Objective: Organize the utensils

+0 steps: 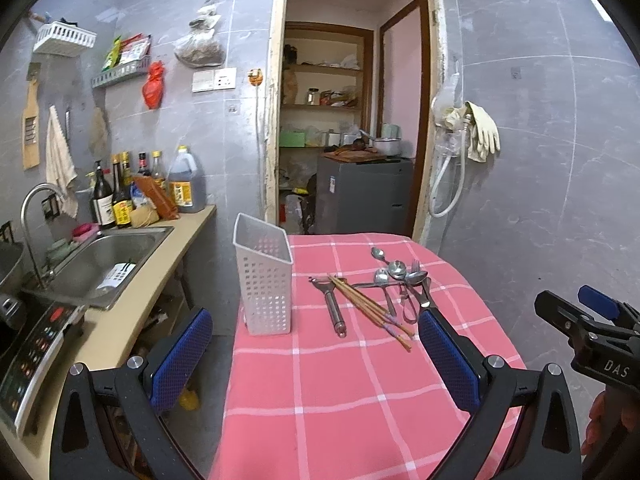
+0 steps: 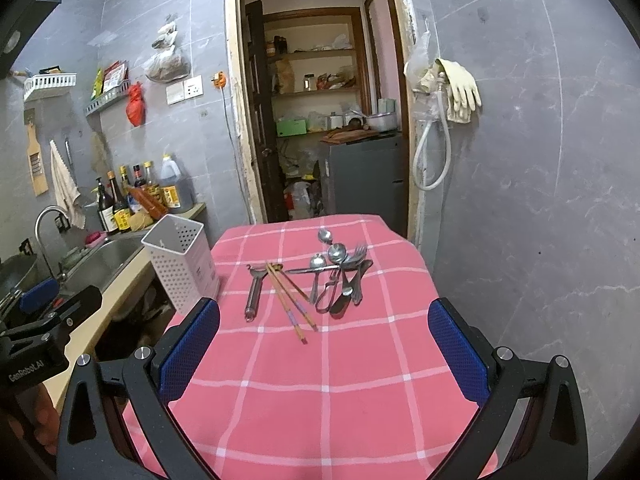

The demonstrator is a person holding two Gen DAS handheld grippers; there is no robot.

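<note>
A white perforated utensil holder (image 1: 266,280) (image 2: 182,262) stands upright and empty at the table's far left edge. To its right lie a metal peeler (image 1: 333,304) (image 2: 254,290), wooden chopsticks (image 1: 372,308) (image 2: 291,300), and a pile of spoons and forks (image 1: 400,280) (image 2: 342,272). My left gripper (image 1: 316,348) is open and empty above the near table. My right gripper (image 2: 324,340) is open and empty, nearer than the utensils; it also shows at the right of the left wrist view (image 1: 576,312).
The table has a pink checked cloth (image 1: 340,392) (image 2: 320,380). A counter with a steel sink (image 1: 104,260) (image 2: 100,260), bottles (image 1: 120,196) and a cooker (image 1: 32,352) runs along the left. A doorway to a pantry (image 1: 344,120) is behind the table.
</note>
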